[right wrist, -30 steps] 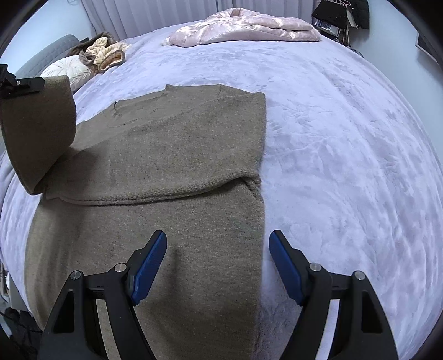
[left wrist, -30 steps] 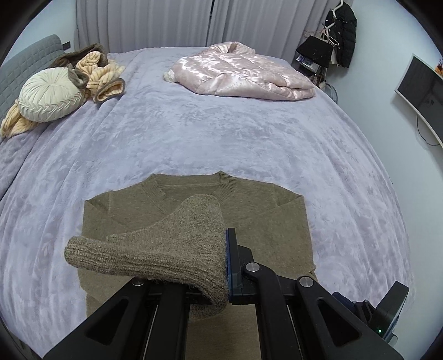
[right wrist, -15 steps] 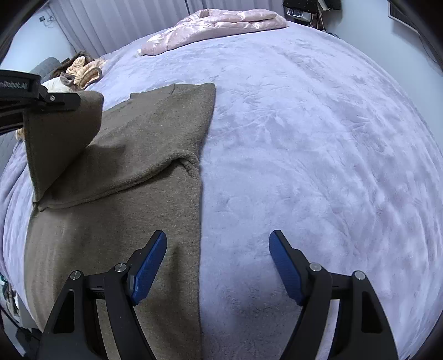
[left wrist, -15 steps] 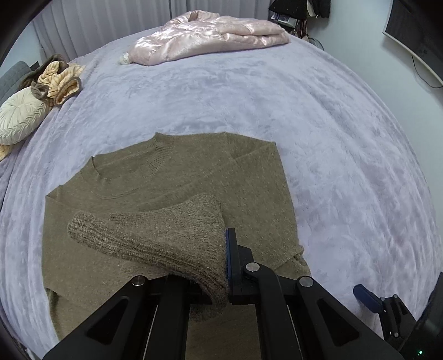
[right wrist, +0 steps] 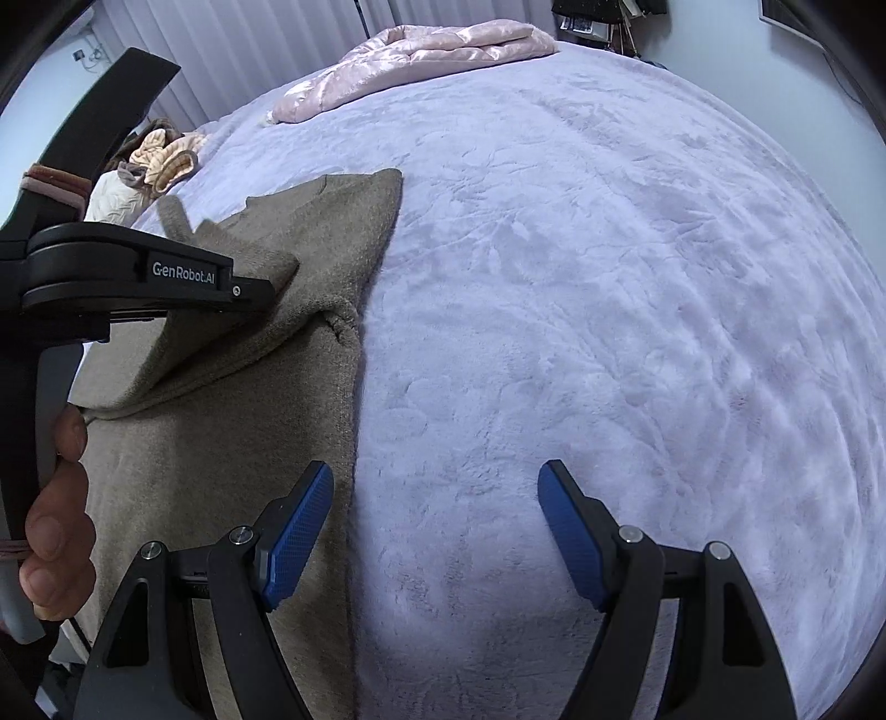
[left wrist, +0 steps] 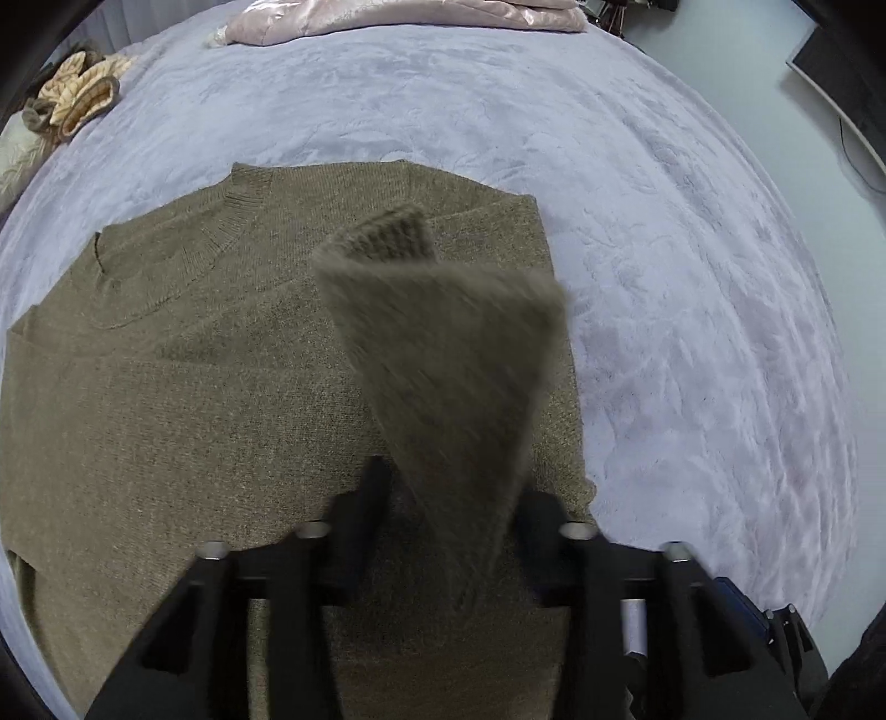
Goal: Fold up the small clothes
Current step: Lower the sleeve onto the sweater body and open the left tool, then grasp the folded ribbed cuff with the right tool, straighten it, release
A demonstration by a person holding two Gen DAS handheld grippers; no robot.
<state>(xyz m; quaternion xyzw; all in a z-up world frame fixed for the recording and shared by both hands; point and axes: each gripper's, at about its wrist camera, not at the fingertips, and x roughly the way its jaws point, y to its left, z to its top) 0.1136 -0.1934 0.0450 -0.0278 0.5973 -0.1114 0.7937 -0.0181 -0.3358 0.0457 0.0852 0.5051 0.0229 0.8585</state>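
An olive-brown knit sweater lies flat on the lavender bed, neck away from me. Its sleeve stands up between the fingers of my left gripper, blurred; the fingers now stand apart on either side of it. In the right wrist view the left gripper hovers over the sweater with the sleeve draped at its tip. My right gripper is open and empty, its left blue pad over the sweater's right edge, the other over bare bed.
A pink satin quilted jacket lies at the far side of the bed. A cream and brown garment pile and a pillow sit far left. A screen hangs on the right wall. My hand holds the left gripper's handle.
The left gripper carried the sleeve rightward across the sweater body and its fingers have spread apart; the sleeve now stands up, blurred. The right gripper shifted right, toward the sweater's edge, still open.
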